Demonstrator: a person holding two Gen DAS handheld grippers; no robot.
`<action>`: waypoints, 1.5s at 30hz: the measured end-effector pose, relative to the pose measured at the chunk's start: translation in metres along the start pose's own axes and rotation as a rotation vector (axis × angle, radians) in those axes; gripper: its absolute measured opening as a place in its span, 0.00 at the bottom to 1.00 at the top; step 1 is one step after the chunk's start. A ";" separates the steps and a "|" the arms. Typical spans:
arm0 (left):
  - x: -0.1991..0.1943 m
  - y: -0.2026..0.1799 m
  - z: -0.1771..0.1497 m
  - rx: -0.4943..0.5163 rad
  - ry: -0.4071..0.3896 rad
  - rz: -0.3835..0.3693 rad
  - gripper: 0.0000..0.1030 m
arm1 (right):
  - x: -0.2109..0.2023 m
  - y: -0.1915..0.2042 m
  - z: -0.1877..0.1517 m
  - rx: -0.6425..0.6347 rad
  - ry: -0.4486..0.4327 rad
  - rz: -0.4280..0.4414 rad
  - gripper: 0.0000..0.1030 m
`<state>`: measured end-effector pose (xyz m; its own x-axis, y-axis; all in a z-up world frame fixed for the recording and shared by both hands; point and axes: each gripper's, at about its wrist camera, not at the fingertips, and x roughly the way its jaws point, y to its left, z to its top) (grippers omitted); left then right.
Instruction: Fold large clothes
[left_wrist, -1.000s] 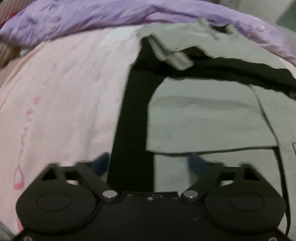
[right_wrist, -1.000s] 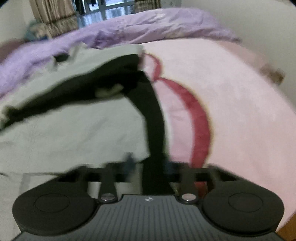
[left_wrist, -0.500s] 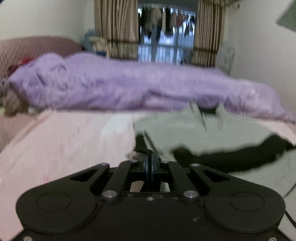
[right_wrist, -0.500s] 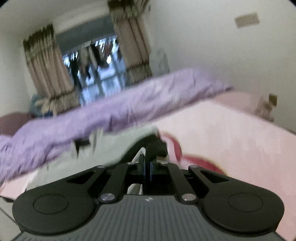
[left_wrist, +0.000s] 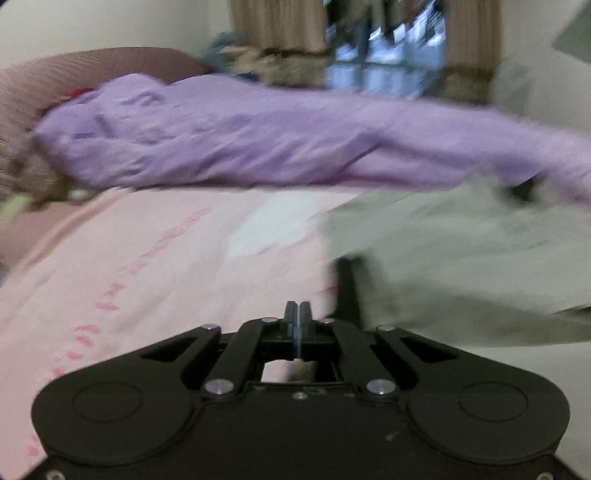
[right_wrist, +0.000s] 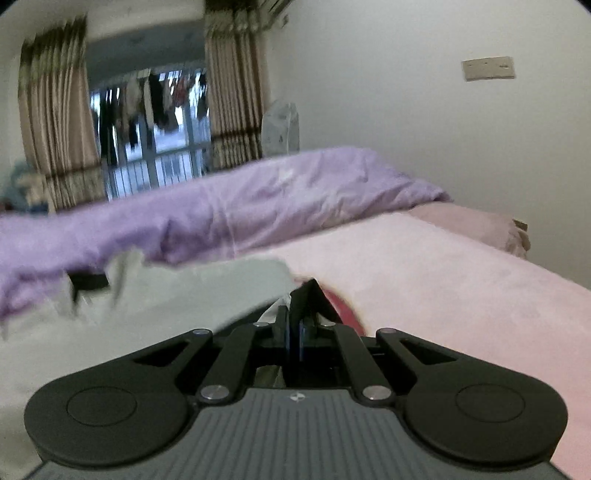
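A grey-green garment with black trim (left_wrist: 454, 243) lies on the pink bed sheet (left_wrist: 147, 266), right of centre in the left wrist view. My left gripper (left_wrist: 297, 314) is shut; whether cloth is between its fingers does not show, and a black strip (left_wrist: 347, 288) runs just right of it. In the right wrist view the garment (right_wrist: 177, 295) spreads to the left. My right gripper (right_wrist: 293, 325) is shut on a black fold of the garment (right_wrist: 308, 295), which stands up between its fingers.
A crumpled purple duvet (left_wrist: 258, 140) lies along the far side of the bed, also in the right wrist view (right_wrist: 229, 206). Curtains and a window (right_wrist: 147, 122) stand behind. A wall (right_wrist: 443, 129) is at the right. A red mark (right_wrist: 340, 306) is on the sheet.
Both grippers were open over the flat garment and have shut. Both cameras have tilted up from the bed towards the room, and the garment's near edge has come forward over itself.
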<state>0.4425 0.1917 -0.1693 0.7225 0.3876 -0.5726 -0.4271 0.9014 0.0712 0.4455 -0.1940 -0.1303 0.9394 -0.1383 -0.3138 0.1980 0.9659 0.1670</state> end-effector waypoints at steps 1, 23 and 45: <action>0.011 0.005 -0.003 -0.021 0.025 0.007 0.00 | 0.011 0.003 -0.006 -0.008 0.025 -0.003 0.05; -0.113 0.050 -0.019 0.006 0.050 -0.251 0.92 | -0.081 -0.057 0.018 -0.044 0.155 0.169 0.85; -0.121 0.036 -0.098 0.040 0.275 -0.361 1.00 | -0.084 -0.095 -0.042 -0.073 0.480 0.205 0.86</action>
<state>0.2867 0.1582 -0.1771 0.6474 -0.0140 -0.7620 -0.1492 0.9782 -0.1447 0.3360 -0.2646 -0.1595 0.7190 0.1543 -0.6777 -0.0126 0.9778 0.2093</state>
